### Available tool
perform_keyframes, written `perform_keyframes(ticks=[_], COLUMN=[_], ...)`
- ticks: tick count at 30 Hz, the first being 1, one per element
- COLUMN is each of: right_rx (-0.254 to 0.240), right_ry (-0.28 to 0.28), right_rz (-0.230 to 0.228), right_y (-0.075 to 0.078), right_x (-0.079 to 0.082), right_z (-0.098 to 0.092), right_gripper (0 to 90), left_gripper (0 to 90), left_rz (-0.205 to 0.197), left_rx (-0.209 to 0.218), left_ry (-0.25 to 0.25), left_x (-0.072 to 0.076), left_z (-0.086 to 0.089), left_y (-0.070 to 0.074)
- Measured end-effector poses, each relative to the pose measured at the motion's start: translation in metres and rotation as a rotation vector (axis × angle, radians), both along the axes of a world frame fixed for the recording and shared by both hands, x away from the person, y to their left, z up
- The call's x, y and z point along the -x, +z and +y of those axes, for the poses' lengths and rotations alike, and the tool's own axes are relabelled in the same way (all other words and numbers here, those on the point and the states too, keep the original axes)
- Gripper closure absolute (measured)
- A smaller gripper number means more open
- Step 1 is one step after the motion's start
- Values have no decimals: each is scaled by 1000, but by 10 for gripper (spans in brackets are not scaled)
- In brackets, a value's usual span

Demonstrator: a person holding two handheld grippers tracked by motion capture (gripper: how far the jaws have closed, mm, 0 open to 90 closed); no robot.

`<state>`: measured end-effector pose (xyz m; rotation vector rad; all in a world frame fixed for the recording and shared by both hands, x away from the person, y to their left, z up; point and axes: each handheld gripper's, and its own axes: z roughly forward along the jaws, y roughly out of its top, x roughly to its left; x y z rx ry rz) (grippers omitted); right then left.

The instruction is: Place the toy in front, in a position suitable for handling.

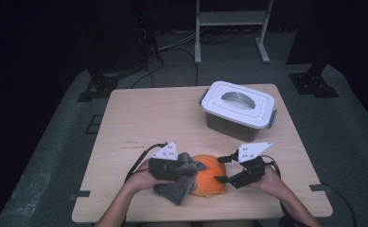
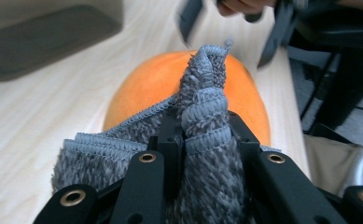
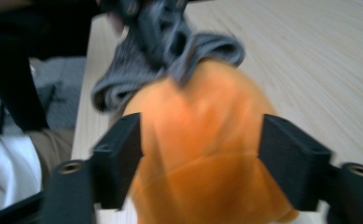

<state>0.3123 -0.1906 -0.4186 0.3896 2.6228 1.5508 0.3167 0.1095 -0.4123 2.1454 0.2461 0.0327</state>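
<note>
Table of pale wood, seen from above. At about 7 o'clock on it, left gripper, jaws closed tight on grey cloth, pinched fold standing up between them. Cloth pressed against left side of orange pumpkin-like thing, near 6 o'clock edge of table. At about 5 o'clock, right gripper, jaws wide apart on both sides of orange thing; cannot tell if pads touch it, picture blurred. Further back, at about 1 o'clock, grey box with white lid and handle, well apart from both grippers.
</note>
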Motion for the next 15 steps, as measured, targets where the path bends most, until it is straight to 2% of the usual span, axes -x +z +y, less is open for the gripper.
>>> perform_keyframes(ticks=[2, 4, 6, 9, 10, 11, 13, 15], right_rx=[22, 71, 95, 84, 82, 76, 65, 66], right_ry=[8, 26, 16, 2, 3, 2, 1, -5], right_rz=[11, 22, -3, 2, 3, 6, 9, 9], right_y=[-1, -7, -15, -17, -18, -19, -20, -20], right_x=[-6, -8, -6, -5, -5, -5, -5, -4], right_z=[4, 14, 20, 19, 18, 17, 17, 18], right_gripper=[250, 243, 290, 328, 329, 329, 328, 327], left_gripper=[715, 715, 715, 714, 713, 712, 713, 718], left_rz=[4, 1, 1, -5, 8, 22, 21, 36], left_rx=[7, 15, 30, 15, 12, 18, 18, 42], left_ry=[-1, 8, 35, 86, 94, 94, 95, 94], left_x=[1, 0, -2, -8, -10, -11, -11, -12], left_z=[0, 2, 7, 17, 19, 20, 20, 19], left_y=[0, 0, 1, -2, -4, -6, -7, -5])
